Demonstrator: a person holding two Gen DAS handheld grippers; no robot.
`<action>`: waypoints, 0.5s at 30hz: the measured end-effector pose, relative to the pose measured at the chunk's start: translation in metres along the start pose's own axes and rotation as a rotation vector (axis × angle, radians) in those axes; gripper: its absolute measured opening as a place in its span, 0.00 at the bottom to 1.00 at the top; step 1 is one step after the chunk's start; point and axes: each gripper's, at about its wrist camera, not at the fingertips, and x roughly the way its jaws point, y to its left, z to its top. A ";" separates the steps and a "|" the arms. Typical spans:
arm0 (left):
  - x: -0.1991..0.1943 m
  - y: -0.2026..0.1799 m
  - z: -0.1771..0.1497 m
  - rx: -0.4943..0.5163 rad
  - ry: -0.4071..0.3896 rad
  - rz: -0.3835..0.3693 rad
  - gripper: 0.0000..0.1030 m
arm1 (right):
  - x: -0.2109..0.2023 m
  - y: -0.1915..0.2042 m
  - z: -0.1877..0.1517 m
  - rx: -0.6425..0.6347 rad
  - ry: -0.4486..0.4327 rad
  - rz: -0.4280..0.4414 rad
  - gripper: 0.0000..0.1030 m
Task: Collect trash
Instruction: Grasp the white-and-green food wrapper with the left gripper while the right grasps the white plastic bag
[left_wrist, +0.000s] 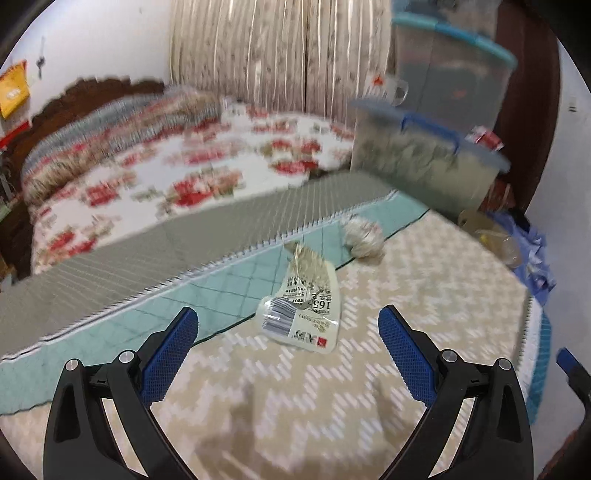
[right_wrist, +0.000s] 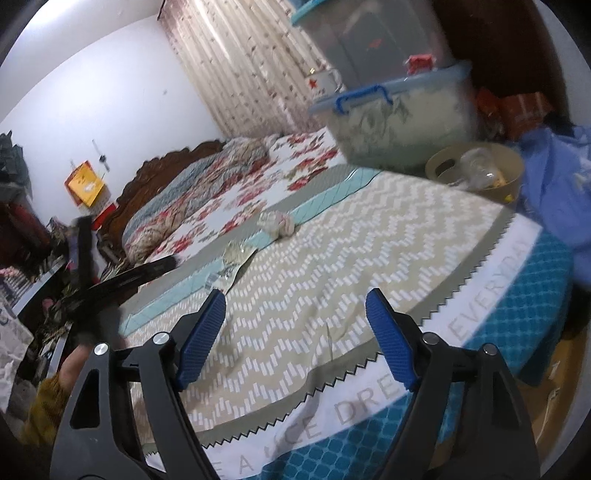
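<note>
The left gripper (left_wrist: 286, 338) hangs wide open and empty just short of the flat wrapper (left_wrist: 304, 297) lying on the blanket (left_wrist: 406, 295). Closing low risks pinching blanket; the thin wrapper may slip free.

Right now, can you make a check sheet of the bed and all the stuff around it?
Surface: bed with a beige zigzag cover; teal strip and floral quilt beyond.
Job's things: flattened wrapper and crumpled wad lying apart near the teal strip; neither held.
Clutter: two lidded bins stacked at the far corner; bowl holding clear plastic; blue cloth.
Grippers: left gripper open, just short of the wrapper; right gripper open over bare cover.
Cables: nothing seen.
Surroundings: curtain, white wall, dark headboard, orange item on the wall.
</note>
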 end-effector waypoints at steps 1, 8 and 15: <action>0.014 0.000 0.003 -0.006 0.027 -0.003 0.91 | 0.007 0.000 0.004 -0.016 0.020 0.010 0.76; 0.092 -0.018 0.017 0.053 0.157 0.064 0.84 | 0.098 0.022 0.070 -0.197 0.192 0.087 0.90; 0.088 -0.027 0.005 0.072 0.188 0.025 0.45 | 0.239 0.062 0.114 -0.314 0.308 0.045 0.91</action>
